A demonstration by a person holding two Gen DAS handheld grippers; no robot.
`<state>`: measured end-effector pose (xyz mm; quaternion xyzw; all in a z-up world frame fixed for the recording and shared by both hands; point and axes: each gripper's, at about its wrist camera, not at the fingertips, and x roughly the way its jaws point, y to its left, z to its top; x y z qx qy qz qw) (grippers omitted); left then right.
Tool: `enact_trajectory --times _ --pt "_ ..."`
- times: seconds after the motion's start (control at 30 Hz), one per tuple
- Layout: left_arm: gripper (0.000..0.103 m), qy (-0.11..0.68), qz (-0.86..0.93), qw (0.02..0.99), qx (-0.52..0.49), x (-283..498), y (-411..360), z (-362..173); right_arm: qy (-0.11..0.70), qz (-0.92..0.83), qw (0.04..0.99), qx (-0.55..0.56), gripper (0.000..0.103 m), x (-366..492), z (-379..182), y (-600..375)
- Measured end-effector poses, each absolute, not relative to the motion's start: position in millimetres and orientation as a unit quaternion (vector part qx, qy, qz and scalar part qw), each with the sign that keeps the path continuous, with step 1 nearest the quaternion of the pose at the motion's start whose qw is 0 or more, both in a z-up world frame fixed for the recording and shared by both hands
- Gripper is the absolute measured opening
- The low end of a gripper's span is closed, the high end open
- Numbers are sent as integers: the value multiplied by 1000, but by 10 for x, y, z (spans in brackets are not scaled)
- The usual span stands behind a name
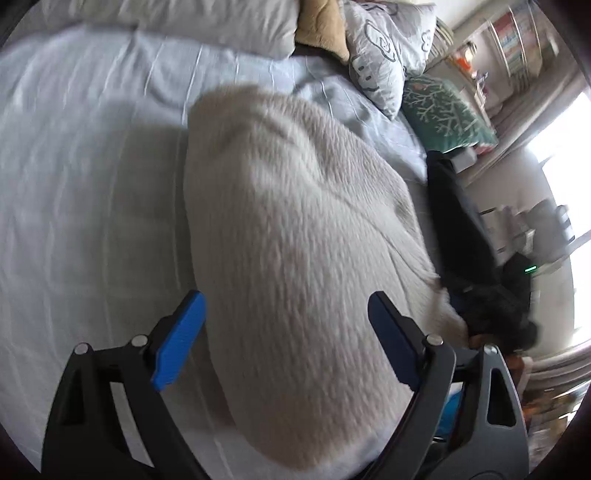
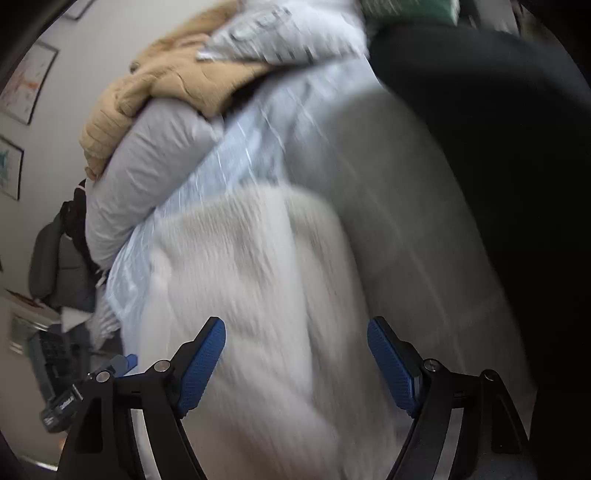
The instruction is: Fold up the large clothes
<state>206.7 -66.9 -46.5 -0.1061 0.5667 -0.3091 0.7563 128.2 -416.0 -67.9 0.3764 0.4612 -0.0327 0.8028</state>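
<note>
Sweater (image 1: 295, 229) lies folded along the bed's (image 1: 74, 184) right edge, long axis running away from my left gripper (image 1: 284, 332); right gripper (image 2: 295, 354) hovers beside it, both spread, empty.

Bare sheet (image 1: 74, 184) lies free beside the sweater (image 1: 295, 240); pillows (image 1: 207, 26) block the far end.

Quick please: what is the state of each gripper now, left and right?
Left gripper: open, holding nothing, above the cream sweater.
Right gripper: open, holding nothing, above the same sweater.
</note>
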Motion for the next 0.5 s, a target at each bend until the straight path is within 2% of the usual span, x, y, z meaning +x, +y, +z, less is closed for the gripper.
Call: enact_trajectory --times 0.13,0.2,0.27,0.37,0.4,0.43,0.5 --pt "91 607 -321 705 -176 2034 -523 -885 499 -3 755 426 89 1226 -1008 -4150" --pt "96 611 -338 677 -233 2055 -459 -1094 502 8 740 448 91 1220 -1159 -4165" --pt "95 606 -352 663 -265 2099 -440 -1208 503 28 732 459 92 1247 -1286 -4128" --pt "79 589 -363 671 -267 2083 -439 -1136 500 58 719 479 88 1304 -1367 -4063" --pt "76 581 -364 681 -258 2067 -439 -1057 498 65 723 474 82 1319 -1342 -4036" --pt "74 566 -365 698 -244 2043 -431 -933 491 77 731 467 75 1332 -1283 -4002" --pt "72 546 -363 718 -236 2027 -360 -773 479 102 742 458 74 1350 -1142 -3903"
